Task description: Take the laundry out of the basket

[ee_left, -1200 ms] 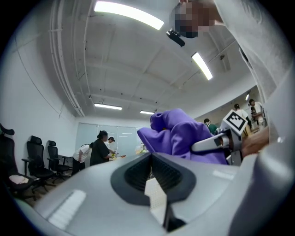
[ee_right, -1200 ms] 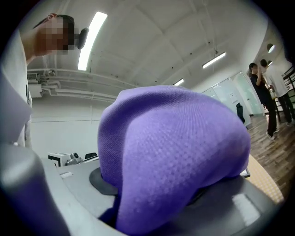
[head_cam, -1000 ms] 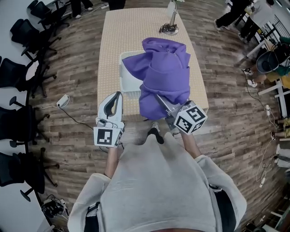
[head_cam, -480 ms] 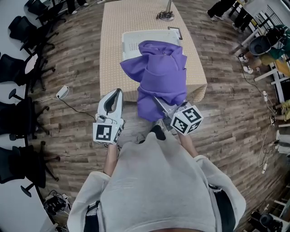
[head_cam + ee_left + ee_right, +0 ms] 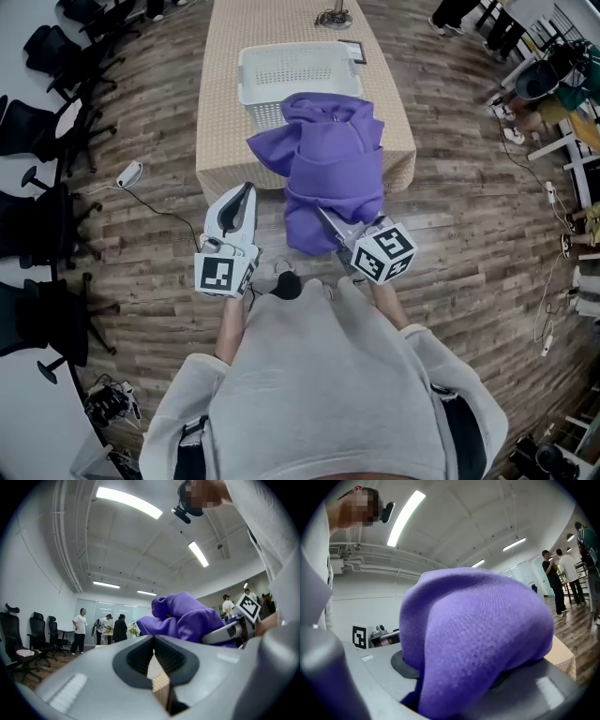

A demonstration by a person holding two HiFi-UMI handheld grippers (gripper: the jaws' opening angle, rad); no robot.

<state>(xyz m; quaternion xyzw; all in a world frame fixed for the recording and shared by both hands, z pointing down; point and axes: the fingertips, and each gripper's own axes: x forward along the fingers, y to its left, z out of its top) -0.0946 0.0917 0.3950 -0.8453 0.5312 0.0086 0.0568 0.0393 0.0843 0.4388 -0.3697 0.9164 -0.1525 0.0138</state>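
A purple hooded garment [image 5: 335, 178] hangs in the air over the near edge of the table, between me and the white laundry basket [image 5: 281, 66]. My right gripper [image 5: 325, 217] is shut on its lower part, and in the right gripper view the purple cloth [image 5: 478, 630] bulges between the jaws and hides the pads. The basket stands on the tan table [image 5: 220, 122], and what I see of its inside holds nothing. My left gripper [image 5: 247, 190] is held left of the garment, apart from it, its jaws together [image 5: 154, 660] and empty.
A metal stand [image 5: 333, 16] and a small dark item [image 5: 353, 52] sit at the table's far end. Black office chairs [image 5: 37, 103] line the left side. A cable with a white plug [image 5: 129, 173] lies on the wooden floor. People stand at the back right.
The purple garment has come off the basket and toward me with the right gripper. The table and basket now lie farther away, and the whole basket shows.
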